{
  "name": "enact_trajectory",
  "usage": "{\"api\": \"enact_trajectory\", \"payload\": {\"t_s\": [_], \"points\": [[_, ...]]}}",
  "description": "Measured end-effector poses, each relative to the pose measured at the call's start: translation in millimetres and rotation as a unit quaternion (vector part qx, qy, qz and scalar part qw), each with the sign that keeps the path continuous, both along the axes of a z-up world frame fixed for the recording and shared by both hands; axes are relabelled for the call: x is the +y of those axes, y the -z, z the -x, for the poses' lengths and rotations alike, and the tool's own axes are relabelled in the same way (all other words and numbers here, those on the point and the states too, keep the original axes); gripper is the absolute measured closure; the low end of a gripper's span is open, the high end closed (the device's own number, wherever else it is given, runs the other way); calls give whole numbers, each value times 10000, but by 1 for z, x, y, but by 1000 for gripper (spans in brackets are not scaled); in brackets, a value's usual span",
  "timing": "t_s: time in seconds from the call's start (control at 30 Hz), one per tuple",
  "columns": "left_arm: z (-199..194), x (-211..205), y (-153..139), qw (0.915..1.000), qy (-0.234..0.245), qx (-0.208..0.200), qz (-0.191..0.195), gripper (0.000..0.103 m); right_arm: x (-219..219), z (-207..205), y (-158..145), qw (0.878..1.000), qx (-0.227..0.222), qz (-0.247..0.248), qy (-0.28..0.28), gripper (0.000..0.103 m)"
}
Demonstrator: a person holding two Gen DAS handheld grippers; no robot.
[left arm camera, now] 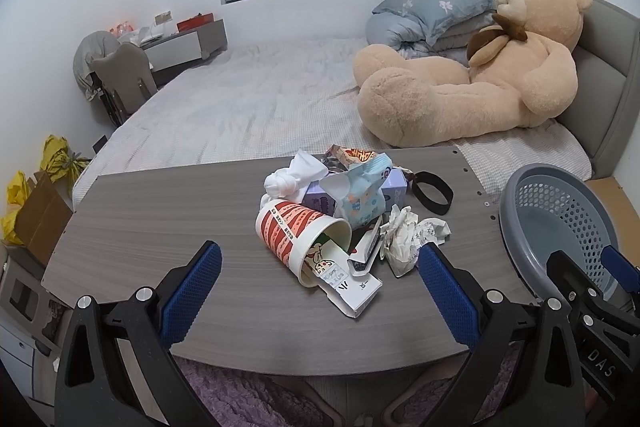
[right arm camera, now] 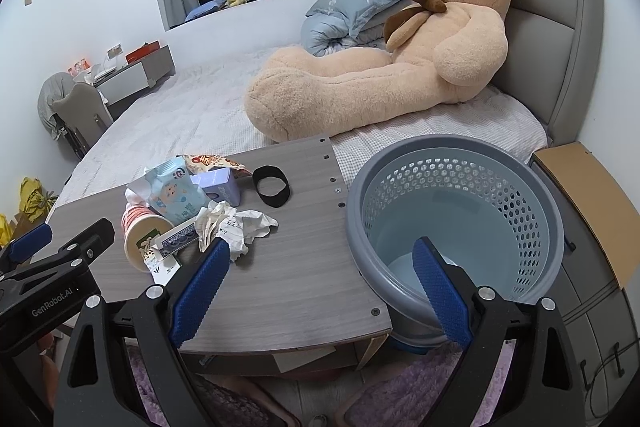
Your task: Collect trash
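Note:
A pile of trash lies mid-table: a tipped red-and-white paper cup (left arm camera: 298, 239) (right arm camera: 140, 231), crumpled paper (left arm camera: 408, 233) (right arm camera: 236, 225), a blue snack wrapper (left arm camera: 362, 197) (right arm camera: 176, 197), a purple box (left arm camera: 320, 199) (right arm camera: 220, 185), white tissue (left arm camera: 294, 175), a flat white carton (left arm camera: 352, 289) and a black band (left arm camera: 432, 193) (right arm camera: 271, 185). An empty grey perforated basket (left arm camera: 560, 223) (right arm camera: 456, 211) stands right of the table. My left gripper (left arm camera: 320, 287) is open, just before the cup. My right gripper (right arm camera: 320, 279) is open over the table's right edge, beside the basket.
The wood-grain table (left arm camera: 160, 227) (right arm camera: 304, 267) stands against a bed (left arm camera: 260, 99) with a big teddy bear (left arm camera: 480, 67) (right arm camera: 380, 67) and a folded quilt. A cardboard box (right arm camera: 592, 203) stands right of the basket; yellow bags (left arm camera: 60, 157) and boxes lie left. Purple rug below.

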State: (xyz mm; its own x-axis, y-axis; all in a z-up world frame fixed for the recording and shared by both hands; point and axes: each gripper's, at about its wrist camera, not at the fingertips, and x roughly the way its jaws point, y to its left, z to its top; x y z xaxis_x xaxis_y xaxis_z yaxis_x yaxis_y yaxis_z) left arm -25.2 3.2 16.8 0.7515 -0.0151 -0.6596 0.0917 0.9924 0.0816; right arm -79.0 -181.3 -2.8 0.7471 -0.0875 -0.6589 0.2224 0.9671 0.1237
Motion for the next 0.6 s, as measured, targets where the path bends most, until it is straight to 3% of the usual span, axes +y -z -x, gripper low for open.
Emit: {"api": "enact_trajectory", "payload": {"t_s": [0.6], "points": [[3, 1, -1, 10000, -4, -50, 9, 6, 0, 2, -2, 10000, -38, 0, 2, 15]]}}
